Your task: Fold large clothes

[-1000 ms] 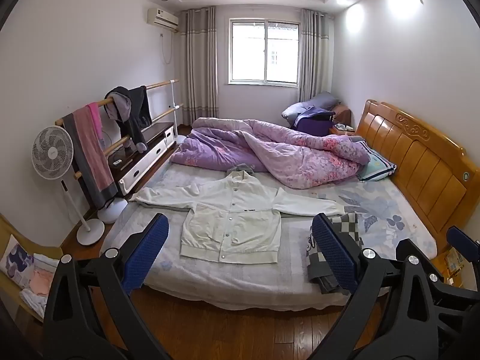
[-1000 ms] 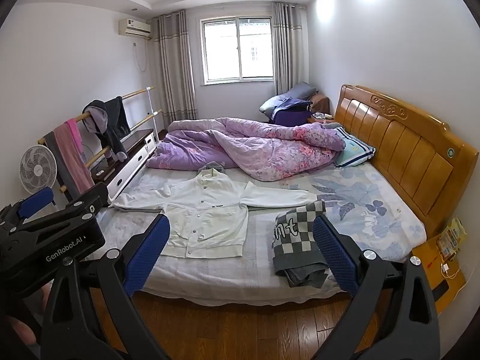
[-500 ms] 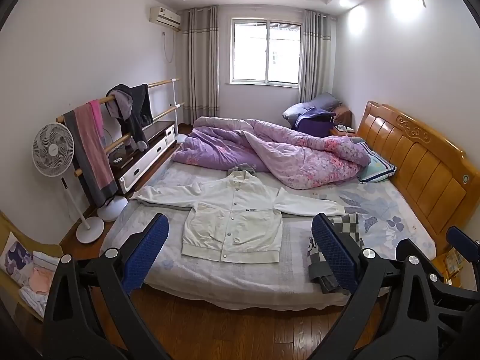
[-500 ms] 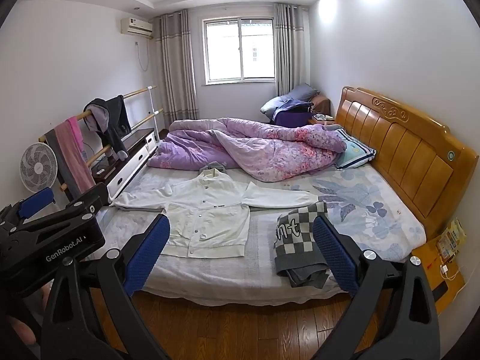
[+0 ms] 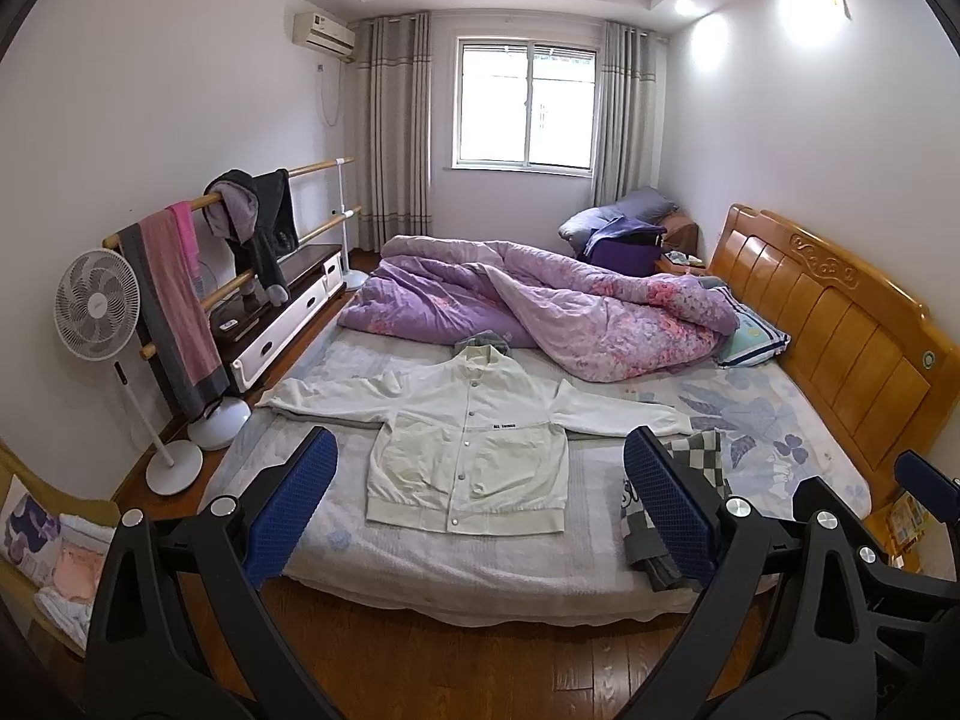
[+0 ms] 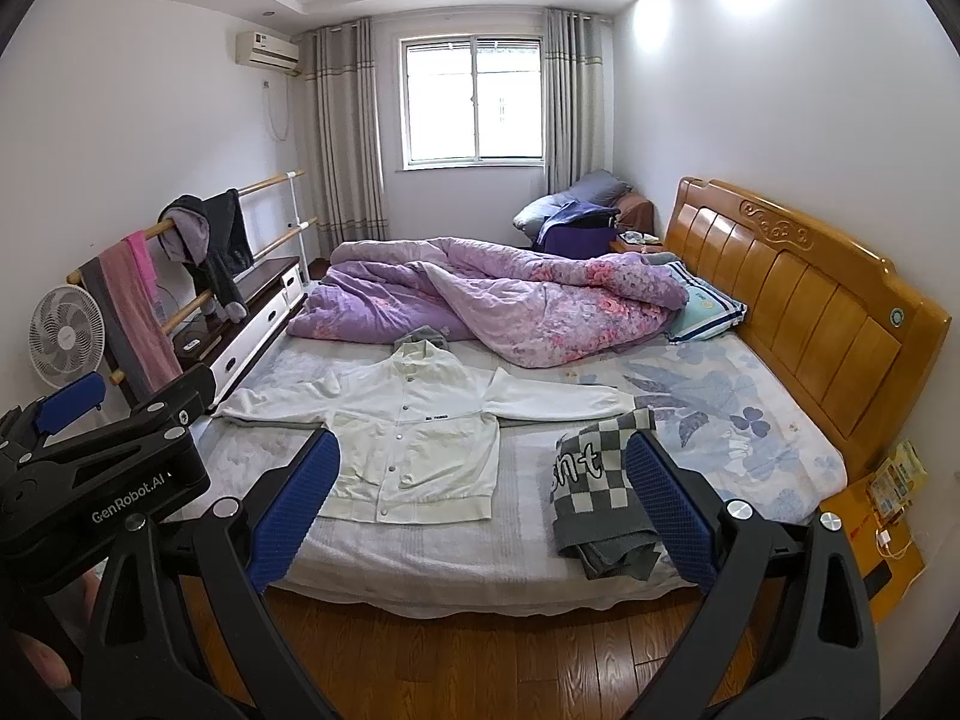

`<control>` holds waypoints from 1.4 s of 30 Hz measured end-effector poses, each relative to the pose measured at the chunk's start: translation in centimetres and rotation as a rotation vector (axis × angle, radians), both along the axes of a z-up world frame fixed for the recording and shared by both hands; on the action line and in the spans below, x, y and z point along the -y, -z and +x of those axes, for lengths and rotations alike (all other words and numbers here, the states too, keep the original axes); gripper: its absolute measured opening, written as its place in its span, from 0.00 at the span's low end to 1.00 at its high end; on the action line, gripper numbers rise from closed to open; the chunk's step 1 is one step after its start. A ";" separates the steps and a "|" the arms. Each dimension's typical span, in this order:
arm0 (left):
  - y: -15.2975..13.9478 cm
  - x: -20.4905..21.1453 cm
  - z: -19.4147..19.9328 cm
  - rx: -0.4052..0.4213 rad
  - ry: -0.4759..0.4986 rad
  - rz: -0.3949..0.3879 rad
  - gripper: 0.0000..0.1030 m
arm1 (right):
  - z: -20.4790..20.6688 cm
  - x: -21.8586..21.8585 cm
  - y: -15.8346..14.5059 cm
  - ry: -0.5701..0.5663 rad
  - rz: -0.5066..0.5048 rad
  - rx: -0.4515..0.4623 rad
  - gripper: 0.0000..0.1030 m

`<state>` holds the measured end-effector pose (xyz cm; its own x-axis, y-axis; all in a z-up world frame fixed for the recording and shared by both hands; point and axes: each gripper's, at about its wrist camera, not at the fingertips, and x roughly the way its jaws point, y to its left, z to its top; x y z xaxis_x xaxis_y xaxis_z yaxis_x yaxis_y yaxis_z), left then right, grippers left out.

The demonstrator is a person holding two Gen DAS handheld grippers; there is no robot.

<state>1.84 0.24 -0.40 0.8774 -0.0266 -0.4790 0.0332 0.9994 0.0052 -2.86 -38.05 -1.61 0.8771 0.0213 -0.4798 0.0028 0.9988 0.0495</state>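
Bare sheet [image 5: 312,420] around white jacket [image 5: 474,450]; checkered sweater [image 6: 594,480] right, purple duvet [image 5: 540,306] behind.

White jacket [image 5: 474,450] spread flat on bed [image 5: 420,564] — left claw [image 5: 480,504] wide apart, holding nothing

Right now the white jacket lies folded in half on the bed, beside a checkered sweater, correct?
Not folded: the jacket lies spread flat with both sleeves out, as the left wrist view shows. It is on the bed, beside the checkered sweater.
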 end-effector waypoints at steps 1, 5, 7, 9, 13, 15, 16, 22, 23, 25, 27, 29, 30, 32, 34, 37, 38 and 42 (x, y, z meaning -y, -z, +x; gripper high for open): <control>0.0 0.1 0.2 0.000 0.006 0.000 0.94 | 0.2 -0.1 -0.2 0.003 -0.002 0.001 0.90; 0.6 -1.1 0.9 -0.002 0.024 -0.007 0.94 | 1.3 -1.8 0.0 0.021 -0.013 -0.001 0.90; 0.8 -1.0 1.1 -0.003 0.030 -0.004 0.94 | 1.6 -1.9 0.1 0.029 -0.014 -0.005 0.90; 1.0 -1.1 1.2 -0.005 0.035 -0.005 0.94 | 1.9 -2.3 0.0 0.034 -0.015 -0.007 0.90; 1.0 -1.3 2.0 -0.013 0.048 -0.007 0.94 | 2.4 -3.1 0.0 0.050 -0.023 -0.014 0.90; 0.9 -1.6 2.2 -0.017 0.054 -0.014 0.94 | 2.6 -3.4 0.0 0.057 -0.031 -0.015 0.90; 0.8 -1.9 2.5 -0.021 0.057 -0.017 0.94 | 2.5 -3.8 0.1 0.061 -0.036 -0.015 0.90; 0.9 -1.9 2.5 -0.018 0.074 -0.022 0.94 | 2.5 -4.9 0.1 0.081 -0.047 -0.015 0.90; 0.8 -2.1 2.8 -0.021 0.075 -0.025 0.94 | 2.6 -5.2 0.1 0.086 -0.047 -0.015 0.90; 0.9 -2.3 3.0 -0.022 0.079 -0.028 0.94 | 2.8 -5.6 0.0 0.091 -0.051 -0.017 0.90; 0.9 -2.4 3.2 -0.023 0.083 -0.028 0.94 | 3.0 -5.8 0.0 0.091 -0.051 -0.019 0.90; 0.6 -3.0 3.6 -0.025 0.085 -0.032 0.94 | 3.0 -5.9 0.1 0.091 -0.054 -0.017 0.90; 0.7 -3.1 3.7 -0.025 0.086 -0.033 0.94 | 3.0 -6.0 0.1 0.091 -0.056 -0.017 0.90; 0.7 -3.2 3.8 -0.025 0.085 -0.036 0.94 | 3.1 -6.6 0.2 0.093 -0.059 -0.017 0.90; 0.6 -3.5 4.1 -0.025 0.086 -0.040 0.94 | 3.2 -6.6 0.1 0.091 -0.058 -0.017 0.90; 0.5 -3.9 4.5 -0.027 0.087 -0.041 0.94 | 3.5 -7.1 0.0 0.093 -0.062 -0.018 0.90; 0.5 -3.9 4.4 -0.028 0.086 -0.042 0.94 | 3.7 -7.4 0.0 0.093 -0.062 -0.020 0.90; 0.6 -4.3 5.0 -0.030 0.082 -0.044 0.94 | 4.5 -8.2 -0.1 0.092 -0.065 -0.022 0.90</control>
<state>6.88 4.54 -1.00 0.8570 -0.1189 -0.5015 0.1141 0.9927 -0.0403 1.62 -29.83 -1.50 0.8632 -0.0909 -0.4966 0.0954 0.9953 -0.0164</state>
